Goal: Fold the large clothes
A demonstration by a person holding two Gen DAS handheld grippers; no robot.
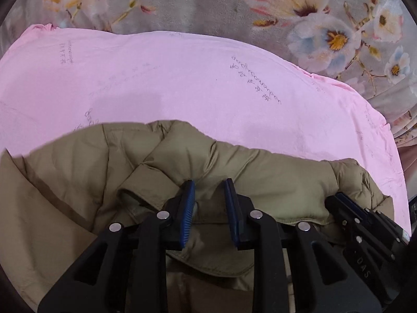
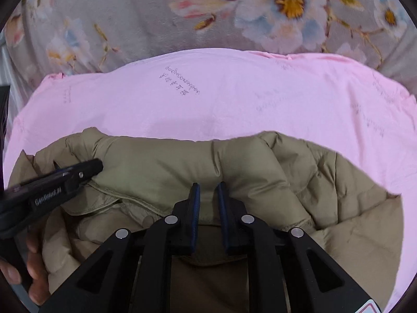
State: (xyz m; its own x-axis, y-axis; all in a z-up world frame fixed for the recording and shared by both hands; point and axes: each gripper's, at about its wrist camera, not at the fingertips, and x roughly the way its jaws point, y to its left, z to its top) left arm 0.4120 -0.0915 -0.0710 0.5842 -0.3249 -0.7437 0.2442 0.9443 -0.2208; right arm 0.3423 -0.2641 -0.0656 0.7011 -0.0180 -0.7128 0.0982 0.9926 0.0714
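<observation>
Two grippers, left gripper [image 1: 209, 194] and right gripper [image 2: 208, 195], reach toward 12 o'clock, jaws spread around the coat's [image 1: 247, 182] puffy fold, probably to lift it off the pink sheet [image 1: 182, 78].

Jacket [image 1: 260, 177] lower body cut off by bottom edge, both views, partly behind gripper frames. Print on pink sheet [image 1: 182, 83] too small to read. Left hand [image 2: 31, 268] cropped at frame edge.
</observation>
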